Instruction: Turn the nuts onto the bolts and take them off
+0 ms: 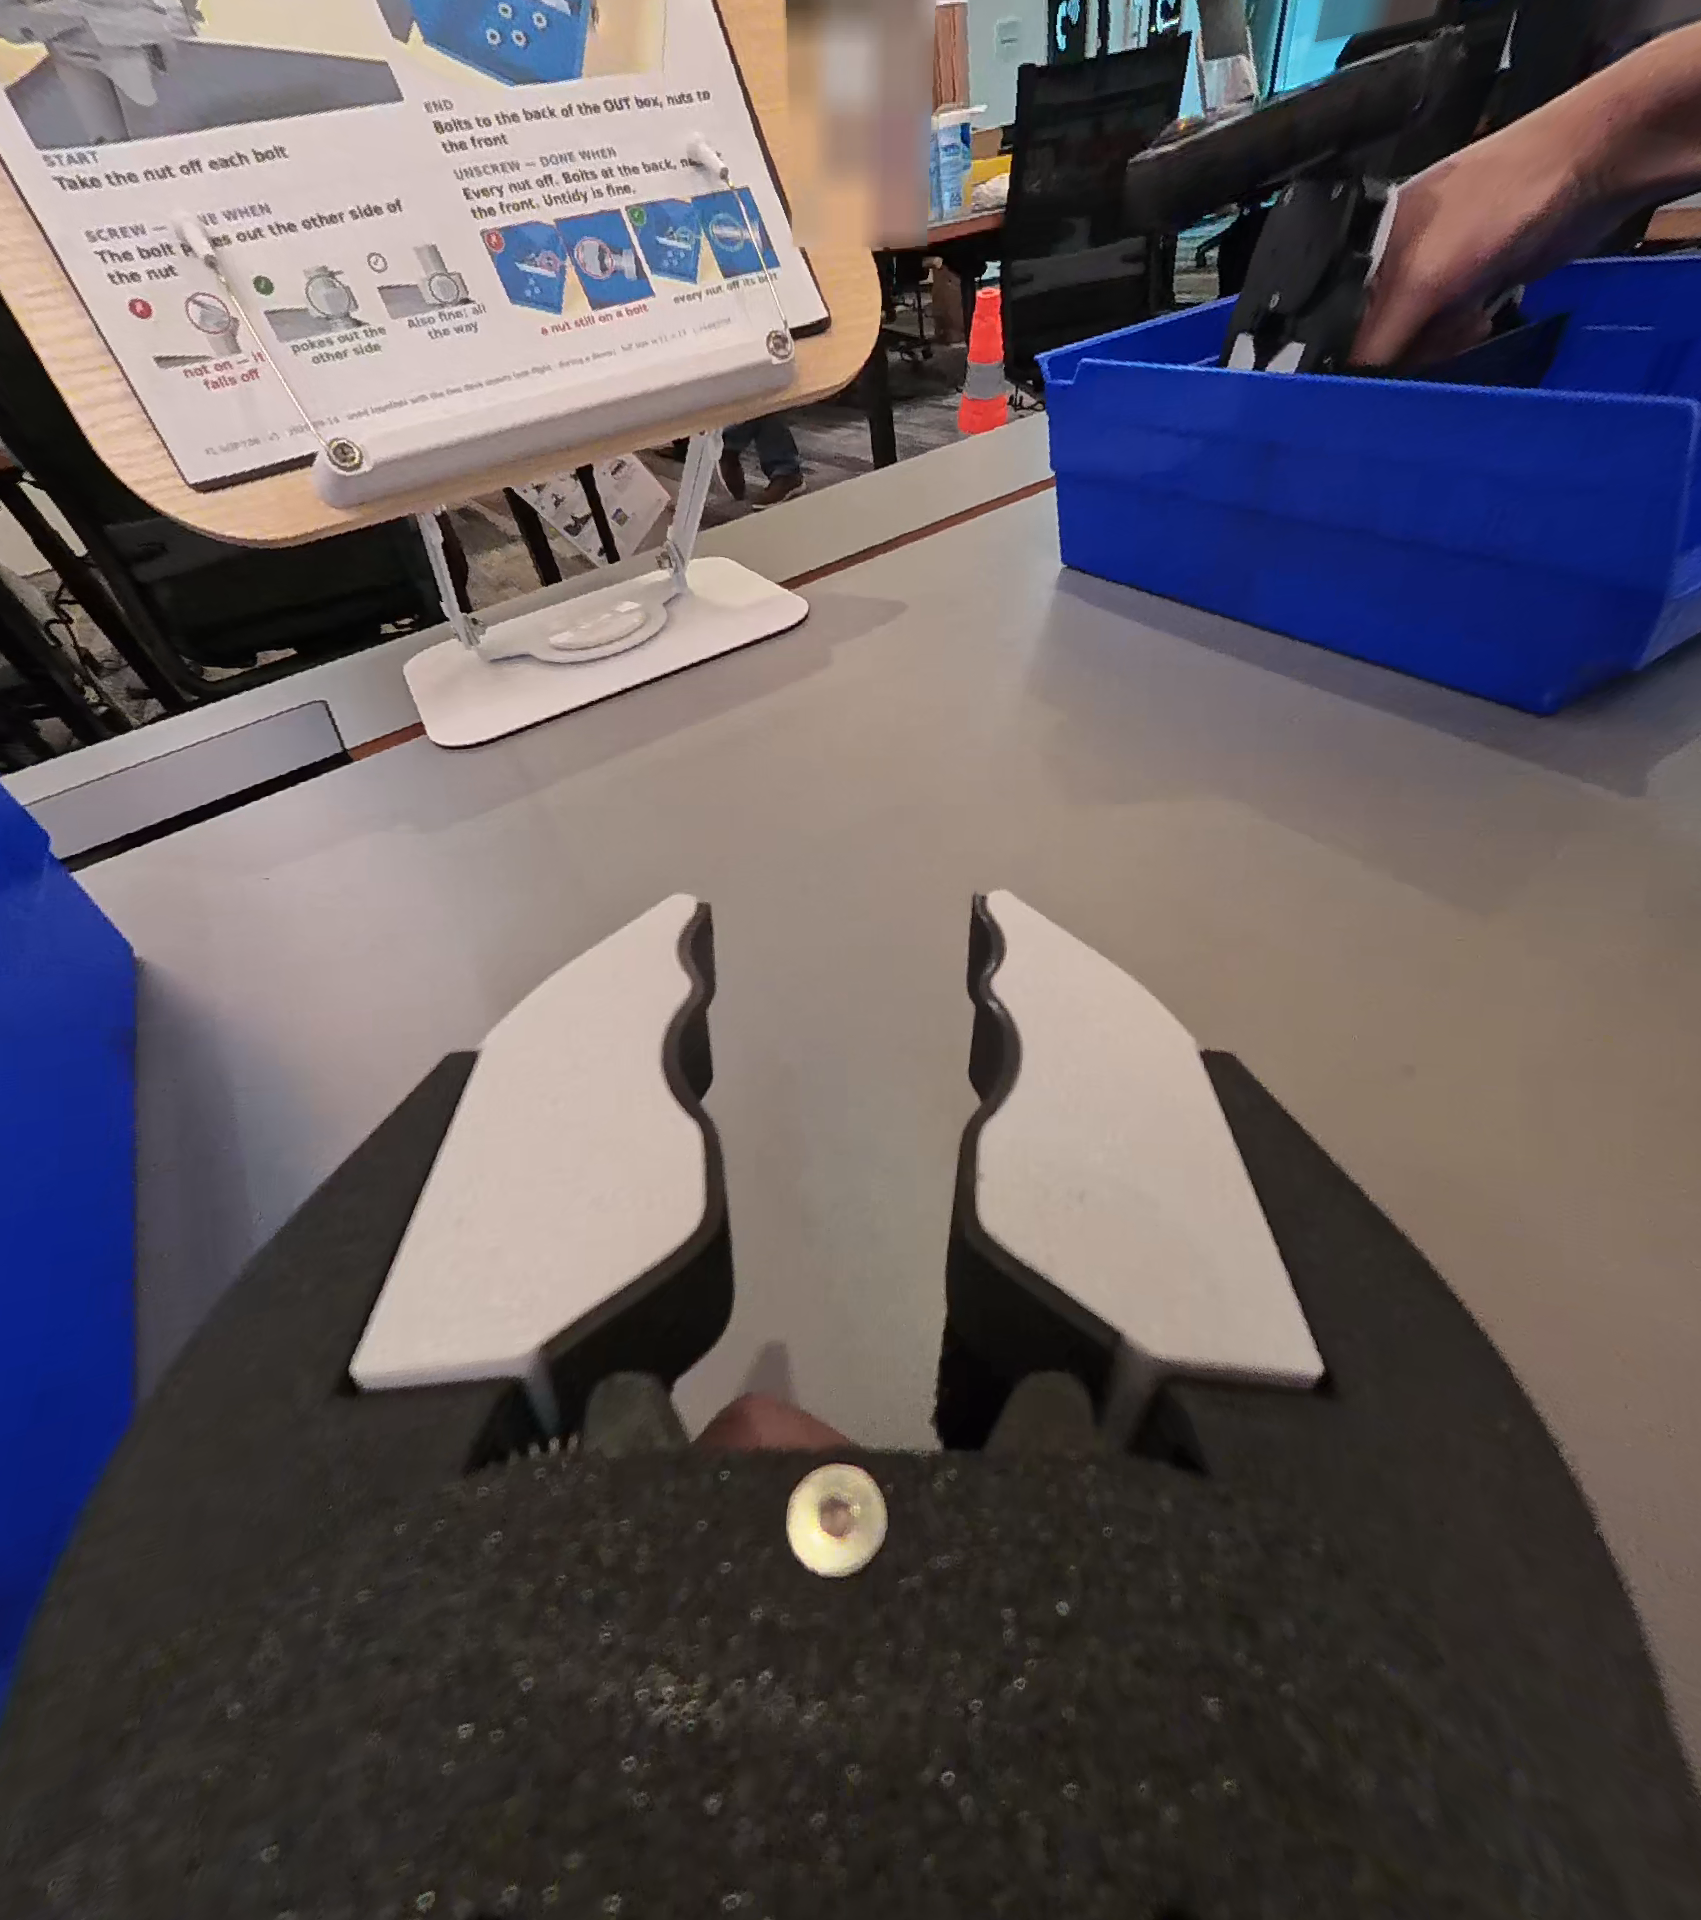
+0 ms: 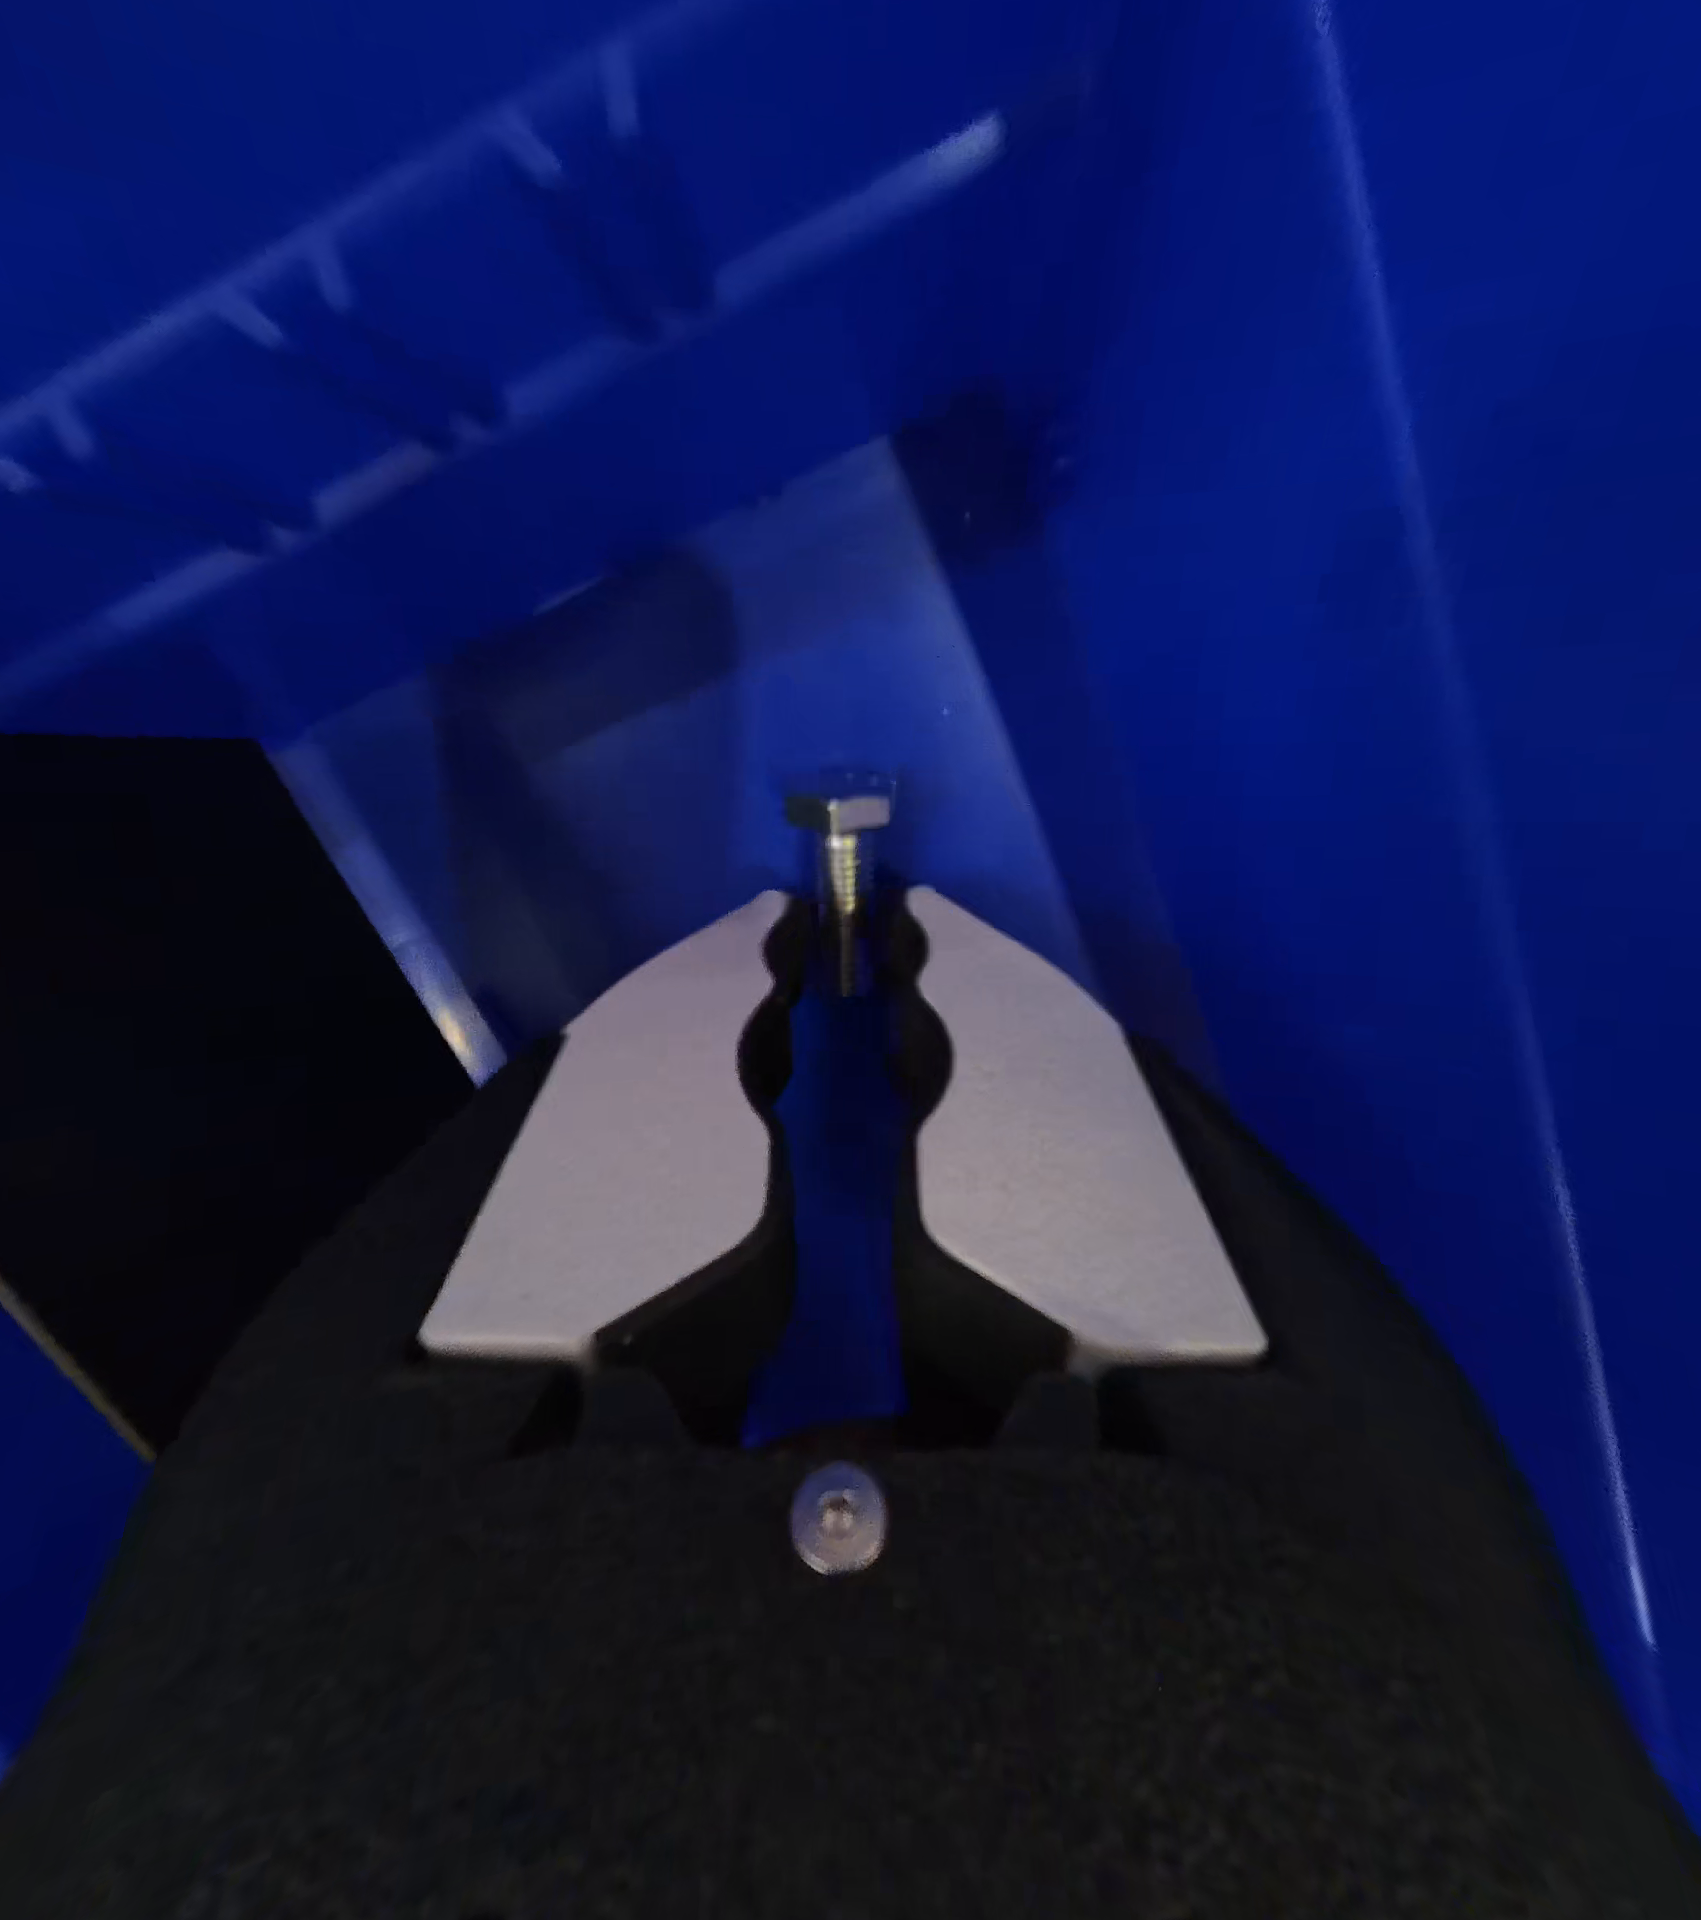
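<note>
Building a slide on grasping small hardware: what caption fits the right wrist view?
Right gripper inside the blue bin, fingertips closed around a silver bolt by its threaded shank, head pointing away.

An instruction sheet (image 1: 389,208) on a wooden stand (image 1: 607,634); an orange cone (image 1: 984,364) stands beyond.

Printed instruction sheet (image 1: 410,239) with small pictures on a wooden stand (image 1: 555,416)
</note>
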